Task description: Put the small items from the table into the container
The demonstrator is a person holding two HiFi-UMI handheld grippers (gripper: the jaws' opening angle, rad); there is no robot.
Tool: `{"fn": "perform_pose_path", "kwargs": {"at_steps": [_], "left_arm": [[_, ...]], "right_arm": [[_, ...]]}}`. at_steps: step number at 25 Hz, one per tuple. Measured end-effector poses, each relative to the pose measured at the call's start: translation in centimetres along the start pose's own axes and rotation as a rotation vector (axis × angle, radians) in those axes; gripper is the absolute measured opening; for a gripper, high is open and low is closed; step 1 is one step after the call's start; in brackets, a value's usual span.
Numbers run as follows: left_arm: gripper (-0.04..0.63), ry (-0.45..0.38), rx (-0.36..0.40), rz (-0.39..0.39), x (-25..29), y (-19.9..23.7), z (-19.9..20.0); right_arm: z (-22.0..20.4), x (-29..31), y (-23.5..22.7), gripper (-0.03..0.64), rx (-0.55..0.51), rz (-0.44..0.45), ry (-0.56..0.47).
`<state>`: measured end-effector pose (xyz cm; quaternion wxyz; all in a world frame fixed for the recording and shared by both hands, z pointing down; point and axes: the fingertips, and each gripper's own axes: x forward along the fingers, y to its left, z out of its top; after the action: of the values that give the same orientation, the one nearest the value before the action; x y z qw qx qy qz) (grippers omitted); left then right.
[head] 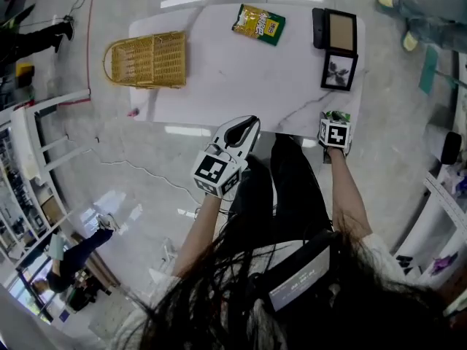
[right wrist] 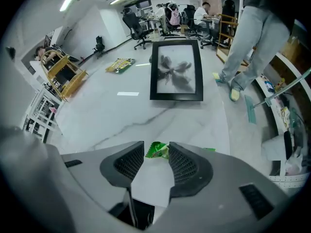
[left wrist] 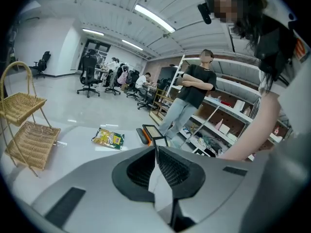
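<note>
A white marble-patterned table (head: 219, 86) stands before a person who holds a gripper in each hand. At its far left corner sits a yellow wicker basket (head: 146, 59) with a looped handle. Further right, near the table's near edge, the left gripper (left wrist: 155, 148) hangs angled down over the tabletop; its ribbed jaws are pressed together at the tips with nothing between them. Beyond it, at the far edge, a yellow and green snack packet (head: 258, 24) lies flat. To the right of that lies a dark oblong object (head: 319, 26) whose nature I cannot make out, touching a black frame with a tan panel (head: 340, 31). Just nearer lies a second black picture frame (right wrist: 176, 71) showing a leafy print. At the table's near right corner the right gripper (right wrist: 156, 145) points steeply down with its jaws spread wide. A small green packet (right wrist: 158, 152) lies on the tabletop between the tips, close against the right-hand pad, though contact is hard to judge. Beyond the far right corner, a bystander in light trousers (right wrist: 250, 38) stands on the floor.
</note>
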<state>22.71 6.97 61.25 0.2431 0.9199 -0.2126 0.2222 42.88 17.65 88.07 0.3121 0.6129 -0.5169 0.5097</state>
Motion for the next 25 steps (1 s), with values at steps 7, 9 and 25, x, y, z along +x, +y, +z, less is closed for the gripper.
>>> {"fn": "perform_pose_path", "kwargs": {"at_steps": [7, 9, 25], "left_arm": [[0.018, 0.021, -0.015, 0.013, -0.3, 0.6, -0.4], [0.018, 0.019, -0.012, 0.014, -0.4, 0.9, -0.2], [0.018, -0.066, 0.027, 0.098, -3.4, 2.4, 4.0]], "right_arm": [[0.3, 0.0, -1.2, 0.078, 0.054, -0.052, -0.009], [0.1, 0.0, -1.5, 0.047, 0.076, -0.057, -0.006], [5.1, -9.0, 2.8, 0.026, -0.128, 0.109, -0.156]]}}
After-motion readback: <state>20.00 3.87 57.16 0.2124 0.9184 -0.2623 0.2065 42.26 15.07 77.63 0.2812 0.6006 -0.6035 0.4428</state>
